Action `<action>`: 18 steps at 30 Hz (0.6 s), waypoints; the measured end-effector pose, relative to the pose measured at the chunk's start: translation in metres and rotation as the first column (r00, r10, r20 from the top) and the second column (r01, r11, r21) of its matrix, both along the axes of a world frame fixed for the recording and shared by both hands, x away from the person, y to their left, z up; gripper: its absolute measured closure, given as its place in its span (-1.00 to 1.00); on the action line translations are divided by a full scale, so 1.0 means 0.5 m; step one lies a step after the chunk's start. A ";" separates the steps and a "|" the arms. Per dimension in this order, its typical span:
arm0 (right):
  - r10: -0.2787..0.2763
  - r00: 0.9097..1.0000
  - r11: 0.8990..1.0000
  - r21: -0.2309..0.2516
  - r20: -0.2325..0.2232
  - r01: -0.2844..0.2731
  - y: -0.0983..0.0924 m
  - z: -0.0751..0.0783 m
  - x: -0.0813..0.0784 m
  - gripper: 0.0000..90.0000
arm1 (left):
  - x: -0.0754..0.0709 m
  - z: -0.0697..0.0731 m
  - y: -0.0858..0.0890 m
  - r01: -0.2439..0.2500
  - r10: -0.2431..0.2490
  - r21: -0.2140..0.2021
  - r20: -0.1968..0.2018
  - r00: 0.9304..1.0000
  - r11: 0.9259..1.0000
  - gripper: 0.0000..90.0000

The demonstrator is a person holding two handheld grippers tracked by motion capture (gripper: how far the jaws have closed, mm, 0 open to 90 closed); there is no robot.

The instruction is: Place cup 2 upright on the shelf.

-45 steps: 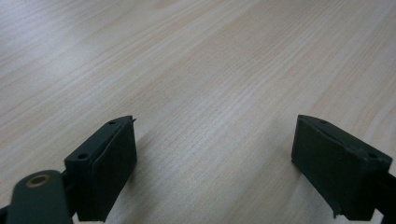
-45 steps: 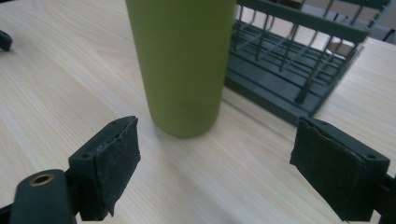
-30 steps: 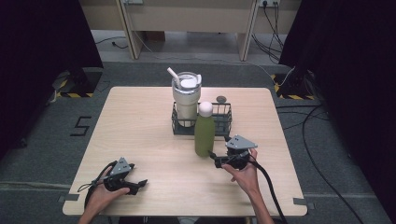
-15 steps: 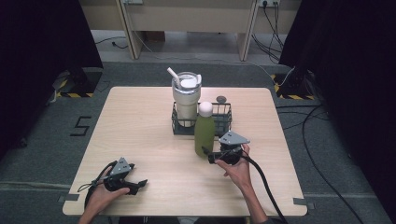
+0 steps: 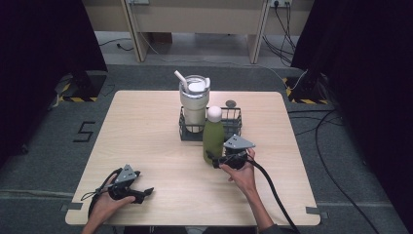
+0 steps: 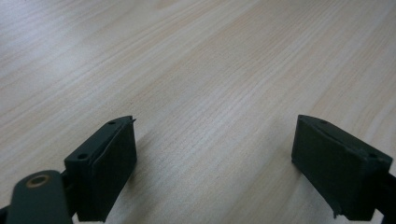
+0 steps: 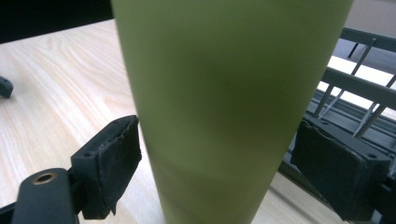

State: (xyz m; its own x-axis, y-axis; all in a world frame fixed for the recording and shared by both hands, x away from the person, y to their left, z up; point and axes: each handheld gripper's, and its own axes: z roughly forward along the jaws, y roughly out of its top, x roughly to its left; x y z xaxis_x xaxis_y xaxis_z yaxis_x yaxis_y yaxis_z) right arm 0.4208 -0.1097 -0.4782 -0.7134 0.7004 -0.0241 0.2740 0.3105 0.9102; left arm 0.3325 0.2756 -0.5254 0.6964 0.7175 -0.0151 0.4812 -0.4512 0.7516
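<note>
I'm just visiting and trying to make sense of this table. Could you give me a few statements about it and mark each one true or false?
1. The green bottle stands upright on the table. True.
2. The right tool has the green bottle between its jaws. True.
3. The left tool holds a cup. False: its jaws stand open over bare wood.
4. The white tumbler lies on its side. False: it stands upright in the black wire basket.
5. The green bottle has a white cap. True.
</note>
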 end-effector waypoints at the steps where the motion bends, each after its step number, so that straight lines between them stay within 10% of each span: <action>1: -0.001 1.000 1.000 0.008 0.002 0.001 0.000 -0.001 0.002 -0.66 | 0.000 0.000 0.000 0.000 0.000 0.000 0.000 1.000 1.000 -0.70; 18: 0.009 1.000 0.998 0.058 0.005 -0.009 0.016 -0.039 0.024 -0.64 | 0.000 0.000 0.000 -0.001 0.001 0.001 0.000 1.000 1.000 -0.71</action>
